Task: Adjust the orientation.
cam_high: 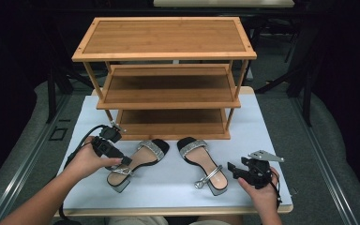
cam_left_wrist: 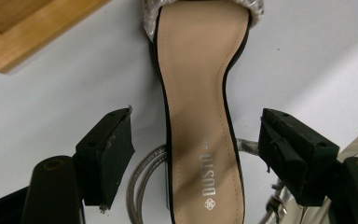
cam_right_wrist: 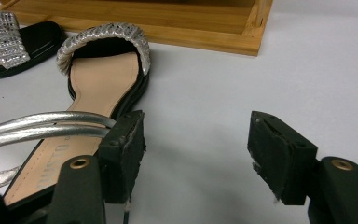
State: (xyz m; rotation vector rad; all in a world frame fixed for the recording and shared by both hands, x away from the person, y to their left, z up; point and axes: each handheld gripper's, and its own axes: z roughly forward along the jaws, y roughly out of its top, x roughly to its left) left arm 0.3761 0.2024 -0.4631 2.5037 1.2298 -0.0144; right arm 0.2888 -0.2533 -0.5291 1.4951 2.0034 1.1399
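"DUSTO" insole print [cam_left_wrist: 208,179] between spread jaws.

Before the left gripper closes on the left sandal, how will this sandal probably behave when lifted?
The left sandal has a thin flat sole, so it is probably light. The open left gripper straddles its narrow waist; the block heel end may sag. Its thin silver ankle strap looks floppy and will likely dangle.

dark room, grey floor [cam_high: 318,140]

Two sandals, one rack, two grippers.
The left sandal [cam_high: 138,161] and right sandal [cam_high: 202,164] make a pair; the wooden rack [cam_high: 166,75] has three shelves.
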